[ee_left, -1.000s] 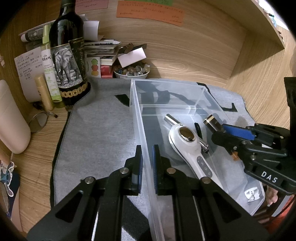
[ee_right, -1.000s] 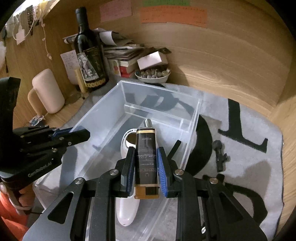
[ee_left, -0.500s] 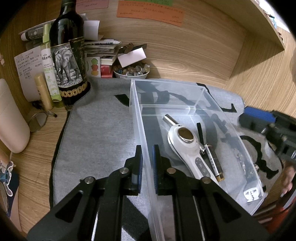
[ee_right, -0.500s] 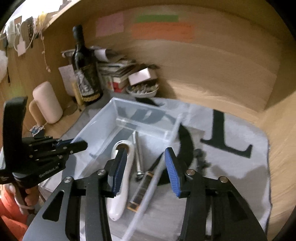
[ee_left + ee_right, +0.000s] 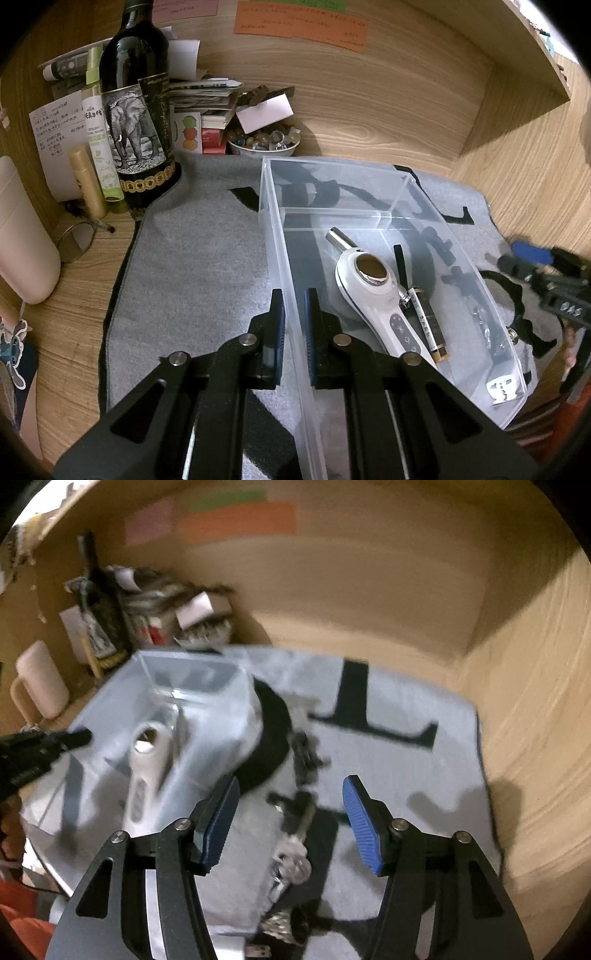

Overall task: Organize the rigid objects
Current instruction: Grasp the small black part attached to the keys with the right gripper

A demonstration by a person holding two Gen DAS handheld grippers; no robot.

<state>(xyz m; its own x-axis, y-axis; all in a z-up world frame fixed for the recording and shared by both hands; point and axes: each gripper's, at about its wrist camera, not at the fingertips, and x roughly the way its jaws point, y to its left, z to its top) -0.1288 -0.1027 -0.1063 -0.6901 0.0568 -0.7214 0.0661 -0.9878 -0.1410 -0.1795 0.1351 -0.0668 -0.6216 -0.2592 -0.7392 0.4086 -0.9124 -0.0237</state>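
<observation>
Right gripper (image 5: 291,819): I have released dark bottle (image 5: 428,325); jaws now spread, empty, withdrawn over grey mat (image 5: 406,746). Bottle lies in clear bin (image 5: 275,236) beside white handheld device (image 5: 373,291). Left gripper (image 5: 294,325): jaws pinching bin wall. Next: small items on mat.

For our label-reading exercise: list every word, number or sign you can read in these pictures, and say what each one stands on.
"L": large black letter on the grey mat, right wrist view.
Wine bottle: elephant picture; lettering too small to read.
Green spray bottle: print too small.
Orange note and white sheet: handwriting illegible.
Slim tube in the clear bin: print too small.
</observation>
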